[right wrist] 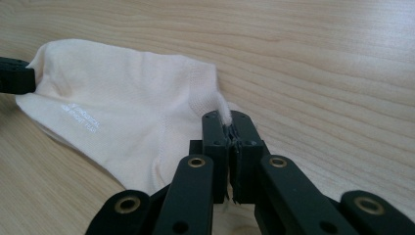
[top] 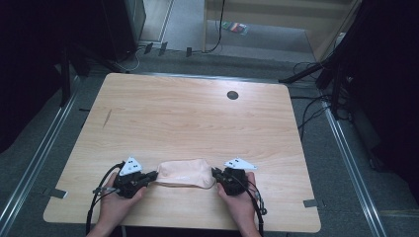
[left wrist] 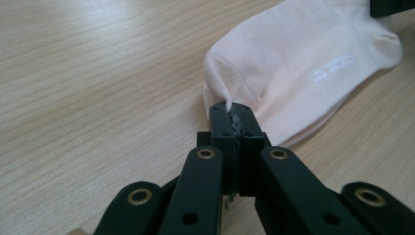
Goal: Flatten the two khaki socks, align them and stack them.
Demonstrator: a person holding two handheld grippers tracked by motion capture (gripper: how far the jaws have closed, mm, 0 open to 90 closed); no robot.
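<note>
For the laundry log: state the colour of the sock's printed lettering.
White lettering on the pale cream sock, clearest in the right gripper view.

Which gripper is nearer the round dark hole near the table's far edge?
Right. The right gripper, shut on the sock, sits almost straight below the hole in the high view; the left gripper, also clamping the sock, is farther left.
</note>
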